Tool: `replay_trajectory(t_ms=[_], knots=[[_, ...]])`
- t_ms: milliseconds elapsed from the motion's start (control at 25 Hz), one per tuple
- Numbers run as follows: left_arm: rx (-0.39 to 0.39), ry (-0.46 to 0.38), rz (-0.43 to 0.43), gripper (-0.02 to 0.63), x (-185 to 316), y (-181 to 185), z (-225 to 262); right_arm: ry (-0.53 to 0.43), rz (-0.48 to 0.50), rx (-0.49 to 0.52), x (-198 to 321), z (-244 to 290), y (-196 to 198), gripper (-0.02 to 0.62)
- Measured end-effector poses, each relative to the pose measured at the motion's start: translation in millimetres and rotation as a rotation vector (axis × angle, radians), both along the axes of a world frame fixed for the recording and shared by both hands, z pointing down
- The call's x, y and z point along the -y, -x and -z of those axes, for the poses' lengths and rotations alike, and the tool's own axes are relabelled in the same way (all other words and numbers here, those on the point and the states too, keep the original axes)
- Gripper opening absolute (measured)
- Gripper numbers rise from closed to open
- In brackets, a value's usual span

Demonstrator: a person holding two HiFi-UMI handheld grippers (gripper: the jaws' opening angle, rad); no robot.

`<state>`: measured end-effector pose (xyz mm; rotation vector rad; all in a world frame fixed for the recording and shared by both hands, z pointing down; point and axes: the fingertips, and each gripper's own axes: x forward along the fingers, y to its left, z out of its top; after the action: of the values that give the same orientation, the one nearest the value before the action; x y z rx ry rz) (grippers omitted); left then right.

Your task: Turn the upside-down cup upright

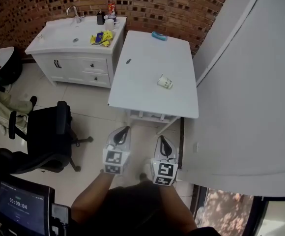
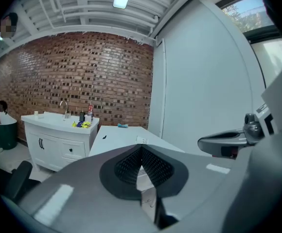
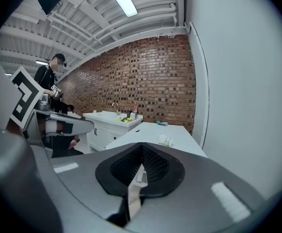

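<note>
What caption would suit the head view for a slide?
Left gripper and right gripper, jaws shut, held short of a white rectangular table bearing a small white paper cup.

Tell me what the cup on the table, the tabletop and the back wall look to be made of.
Cup: probably paper, matte white with a small printed mark; too small to be sure. Table: smooth white top, likely laminate or painted board, no grain showing. Wall: exposed brick, rough red-brown blocks with pale mortar lines.
</note>
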<state>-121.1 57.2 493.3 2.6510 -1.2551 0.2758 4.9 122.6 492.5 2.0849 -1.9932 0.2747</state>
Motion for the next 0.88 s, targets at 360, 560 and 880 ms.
replay_trajectory(t_ms=[360,560,880], knots=[[0.093,-0.088,-0.017,-0.002,51,-47,-7,-0.004,0.024,0.039,53,-13,-34,0.014],[0.093,-0.089,0.007,-0.002,72,-74,-13,-0.014,0.041,0.070,74,-24,-65,0.014],[0.102,-0.069,0.056,-0.002,98,-109,-3,0.022,0.072,0.092,96,-29,-111,0.014]])
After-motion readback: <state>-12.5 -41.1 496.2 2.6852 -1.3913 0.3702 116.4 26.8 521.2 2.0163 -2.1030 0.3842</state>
